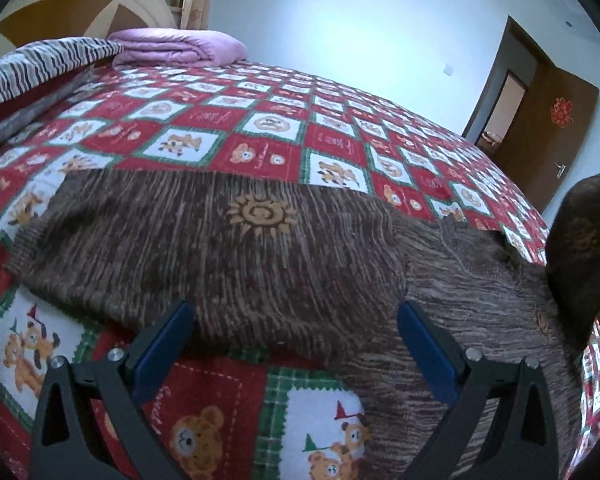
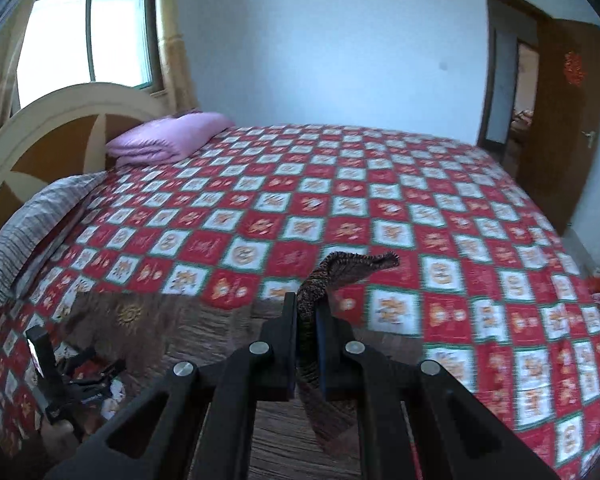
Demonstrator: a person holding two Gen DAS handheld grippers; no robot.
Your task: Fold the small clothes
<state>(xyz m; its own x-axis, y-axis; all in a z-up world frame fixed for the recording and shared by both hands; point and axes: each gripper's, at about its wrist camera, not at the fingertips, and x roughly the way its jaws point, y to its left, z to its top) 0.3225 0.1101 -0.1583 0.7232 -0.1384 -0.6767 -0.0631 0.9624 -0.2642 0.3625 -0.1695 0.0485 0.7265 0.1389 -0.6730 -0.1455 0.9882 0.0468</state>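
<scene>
Garment [image 1: 228, 248] on bedspread [image 1: 268, 120], quilt [image 1: 176, 46] beside headboard [image 1: 72, 4].

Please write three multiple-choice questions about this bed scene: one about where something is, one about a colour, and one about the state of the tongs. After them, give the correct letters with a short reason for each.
1. Where does the folded purple quilt lie?
A. at the head of the bed, by the headboard
B. on the floor near the door
C. on top of the brown garment

2. What colour is the sun motif on the brown garment?
A. blue
B. tan-orange
C. white

3. What is the state of the right tongs?
A. wide open above the bed
B. shut on nothing
C. shut on a part of the brown garment

Answers:
1 A: the folded purple quilt rests beside the headboard.
2 B: the sun motif is tan-orange on the brown garment.
3 C: the right tongs pinch a raised strip of the garment, whereas the left tongs stand open.
</scene>
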